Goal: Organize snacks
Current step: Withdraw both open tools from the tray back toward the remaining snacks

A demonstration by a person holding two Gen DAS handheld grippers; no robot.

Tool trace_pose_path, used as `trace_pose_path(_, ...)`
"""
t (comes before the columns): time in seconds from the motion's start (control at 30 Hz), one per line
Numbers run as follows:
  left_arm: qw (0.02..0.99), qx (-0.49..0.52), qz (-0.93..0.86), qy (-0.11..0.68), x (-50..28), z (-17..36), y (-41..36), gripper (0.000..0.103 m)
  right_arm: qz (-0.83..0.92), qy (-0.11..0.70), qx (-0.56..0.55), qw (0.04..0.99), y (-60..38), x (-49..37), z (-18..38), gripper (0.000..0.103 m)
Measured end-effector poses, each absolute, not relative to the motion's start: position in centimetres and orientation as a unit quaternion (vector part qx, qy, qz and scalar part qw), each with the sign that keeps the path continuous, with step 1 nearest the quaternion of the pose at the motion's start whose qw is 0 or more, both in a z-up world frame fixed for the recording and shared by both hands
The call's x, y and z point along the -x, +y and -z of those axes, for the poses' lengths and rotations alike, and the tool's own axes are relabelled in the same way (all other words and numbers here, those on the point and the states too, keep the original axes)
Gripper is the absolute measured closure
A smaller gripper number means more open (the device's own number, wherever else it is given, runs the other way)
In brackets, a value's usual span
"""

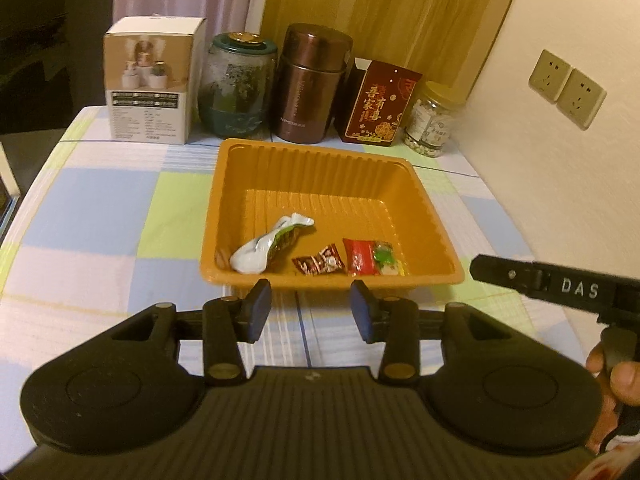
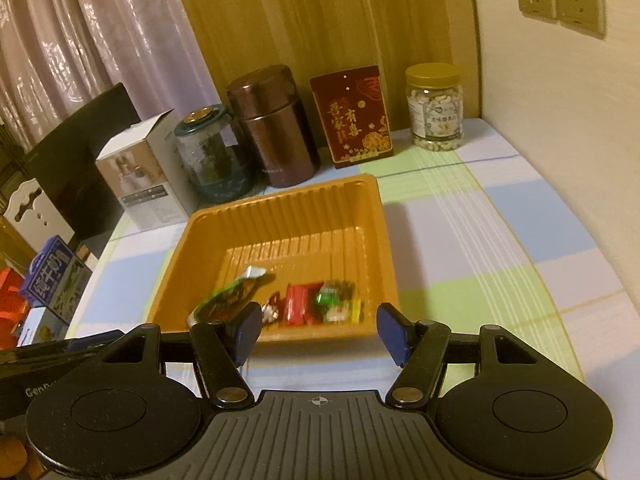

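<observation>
An orange plastic tray (image 1: 328, 160) sits mid-table and holds three snacks near its front wall: a white and green packet (image 1: 268, 246), a small brown candy (image 1: 318, 261) and a red and green packet (image 1: 370, 263). My left gripper (image 1: 310, 310) is open and empty just in front of the tray. The tray also shows in the right wrist view (image 2: 280, 204) with the green packet (image 2: 230, 298), the brown candy (image 2: 272, 308) and the red packet (image 2: 304, 304). My right gripper (image 2: 318, 328) is open and empty at the tray's front edge.
Along the back stand a white box (image 1: 150, 80), a green glass jar (image 1: 236, 84), a brown canister (image 1: 310, 82), a red carton (image 1: 378, 106) and a nut jar (image 1: 432, 120). The right gripper's body (image 1: 552, 284) shows at the right. Boxes (image 2: 52, 276) lie off the table's left.
</observation>
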State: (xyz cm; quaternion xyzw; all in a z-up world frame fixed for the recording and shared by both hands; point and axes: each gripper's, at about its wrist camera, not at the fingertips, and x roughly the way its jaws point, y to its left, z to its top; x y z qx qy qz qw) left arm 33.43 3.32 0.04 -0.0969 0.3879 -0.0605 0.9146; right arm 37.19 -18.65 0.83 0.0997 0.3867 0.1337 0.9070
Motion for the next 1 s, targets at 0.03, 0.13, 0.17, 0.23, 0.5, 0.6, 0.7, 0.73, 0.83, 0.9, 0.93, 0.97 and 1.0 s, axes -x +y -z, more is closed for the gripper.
trace_pose_path(0.03, 0.915, 0.098, 0.059, 0.387, -32.7, -0.3, 3.4, 0.059, -0.133, 0.386, -0.097, 0.908, -18.7, -36.4, -1.0, 0.039)
trace_pose_path(0.13, 0.917, 0.1, 0.057, 0.383, -30.6, -0.8, 3.5, 0.055, -0.133, 0.386, -0.092, 0.908, -18.8, -34.3, -1.6, 0.039)
trace_pose_path(0.17, 0.917, 0.1, 0.056, 0.381, -29.8, -1.0, 3.5, 0.055, -0.133, 0.386, -0.091, 0.908, -18.9, -33.7, -1.8, 0.039)
trace_pose_path(0.23, 0.918, 0.103, 0.055, 0.379, -28.4, -1.4, 3.6, 0.055, -0.132, 0.387, -0.092, 0.908, -19.2, -32.4, -2.1, 0.039)
trace_pose_path(0.5, 0.927, 0.093, 0.038, 0.362, -22.5, -2.6, 4.2, 0.051, -0.123, 0.383, -0.107, 0.909, -20.7, -27.1, -3.0, 0.039)
trace_pose_path(0.6, 0.929, 0.096, 0.024, 0.356, -20.6, -2.6, 4.8, 0.05, -0.119, 0.386, -0.112, 0.908, -21.0, -25.3, -2.8, 0.039)
trace_pose_path(0.7, 0.929, 0.102, 0.016, 0.355, -18.7, -2.3, 5.4, 0.05, -0.117, 0.388, -0.122, 0.906, -21.2, -23.4, -2.5, 0.039)
trace_pose_path(0.73, 0.929, 0.102, 0.015, 0.355, -18.1, -2.2, 5.5, 0.05, -0.115, 0.388, -0.125, 0.906, -21.2, -22.8, -2.4, 0.039)
trace_pose_path(0.83, 0.928, 0.107, 0.011, 0.358, -16.3, -1.8, 6.0, 0.049, -0.105, 0.382, -0.136, 0.908, -21.3, -20.6, -1.9, 0.039)
trace_pose_path(0.9, 0.926, 0.108, 0.008, 0.362, -15.3, -1.4, 6.3, 0.049, -0.102, 0.379, -0.135, 0.91, -21.2, -19.2, -1.5, 0.039)
trace_pose_path(0.93, 0.925, 0.107, 0.006, 0.364, -14.8, -1.1, 6.3, 0.049, -0.1, 0.377, -0.135, 0.911, -21.2, -18.6, -1.3, 0.039)
trace_pose_path(0.97, 0.925, 0.107, 0.006, 0.365, -14.5, -0.9, 6.4, 0.049, -0.099, 0.375, -0.134, 0.912, -21.2, -18.0, -1.1, 0.039)
trace_pose_path(1.0, 0.924, 0.107, 0.004, 0.367, -14.1, -0.7, 6.5, 0.049, -0.097, 0.375, -0.132, 0.913, -21.1, -17.6, -0.9, 0.039)
